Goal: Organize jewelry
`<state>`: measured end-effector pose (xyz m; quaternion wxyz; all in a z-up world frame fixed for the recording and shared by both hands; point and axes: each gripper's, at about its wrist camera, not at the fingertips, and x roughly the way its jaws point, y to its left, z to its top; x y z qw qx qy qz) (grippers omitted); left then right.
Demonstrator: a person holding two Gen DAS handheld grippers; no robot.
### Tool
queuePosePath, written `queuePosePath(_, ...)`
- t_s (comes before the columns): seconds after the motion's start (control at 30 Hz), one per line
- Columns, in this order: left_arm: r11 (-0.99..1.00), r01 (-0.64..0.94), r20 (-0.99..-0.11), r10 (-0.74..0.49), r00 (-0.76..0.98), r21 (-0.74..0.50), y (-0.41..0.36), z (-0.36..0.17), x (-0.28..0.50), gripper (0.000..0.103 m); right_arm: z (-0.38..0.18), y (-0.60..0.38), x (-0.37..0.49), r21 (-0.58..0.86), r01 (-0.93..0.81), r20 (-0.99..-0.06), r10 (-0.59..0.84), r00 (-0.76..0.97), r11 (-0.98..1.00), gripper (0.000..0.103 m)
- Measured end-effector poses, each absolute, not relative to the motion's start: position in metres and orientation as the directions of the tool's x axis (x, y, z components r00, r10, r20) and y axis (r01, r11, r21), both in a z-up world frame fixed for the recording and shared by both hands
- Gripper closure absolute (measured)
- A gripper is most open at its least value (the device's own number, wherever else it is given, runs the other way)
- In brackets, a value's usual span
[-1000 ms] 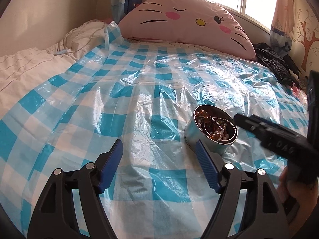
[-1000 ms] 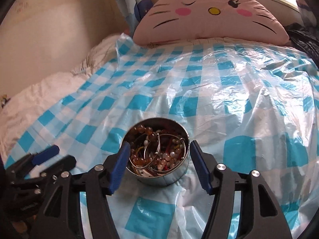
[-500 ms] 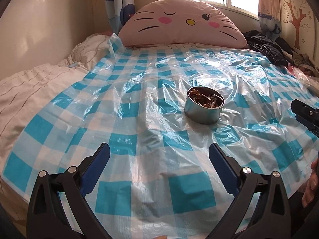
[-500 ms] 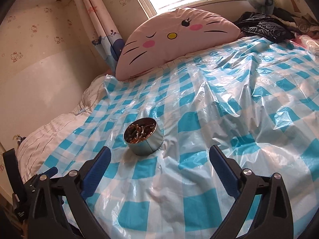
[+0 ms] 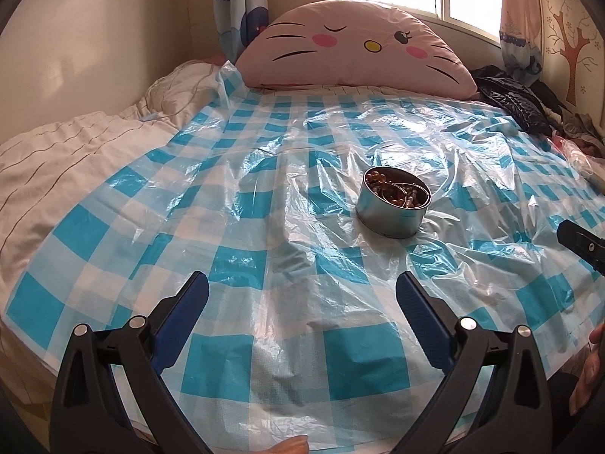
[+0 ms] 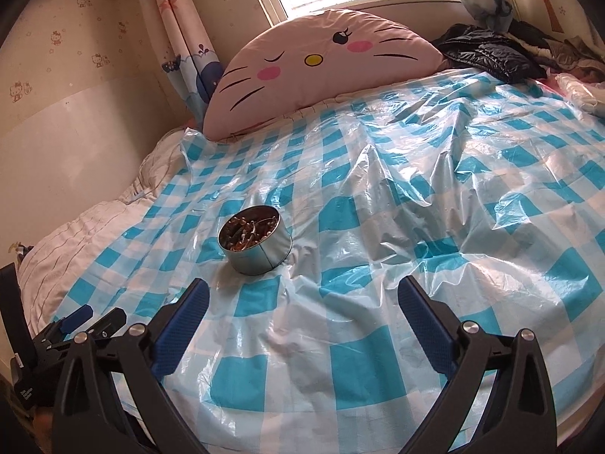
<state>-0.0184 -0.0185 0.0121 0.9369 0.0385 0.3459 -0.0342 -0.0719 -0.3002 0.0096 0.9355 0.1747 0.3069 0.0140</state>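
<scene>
A round metal tin full of beaded jewelry sits on the blue-and-white checked plastic sheet covering the bed. It also shows in the right wrist view, ahead and to the left. My left gripper is open and empty, held back near the bed's front edge, well short of the tin. My right gripper is open and empty too, back from the tin. The left gripper's tip shows at the lower left of the right wrist view.
A pink cat-face pillow lies at the head of the bed under the window. A black jacket and piled clothes lie at the back right. White bedding lies left of the sheet.
Both grippers have pulled back from the tin toward the bed's front edge and opened wider. The tin stays where it was, with the jewelry inside.
</scene>
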Motion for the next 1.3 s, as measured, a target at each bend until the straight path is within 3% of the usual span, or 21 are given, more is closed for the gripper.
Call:
queuePosePath(0.3,0.995,0.086,-0.66,-0.037,0.75,0.043,-0.022,0.01,-0.017,0.008,0.013,-0.284,-0.072,0.244,0.071,-0.571,0.085,0.816,0.967,0.007)
queuePosePath(0.63,0.99,0.1,-0.635,-0.015,0.772,0.098,-0.033,0.014,-0.025,0.007,0.012,-0.283,-0.071,0.24,0.073,-0.581,0.083,0.81,0.968,0.007)
queuePosePath(1.3,0.989,0.124,-0.663,-0.043,0.747,0.076,-0.029,0.013,-0.022,0.007,0.012,-0.283,-0.07,0.241,0.072,-0.582,0.085,0.809,0.968,0.007)
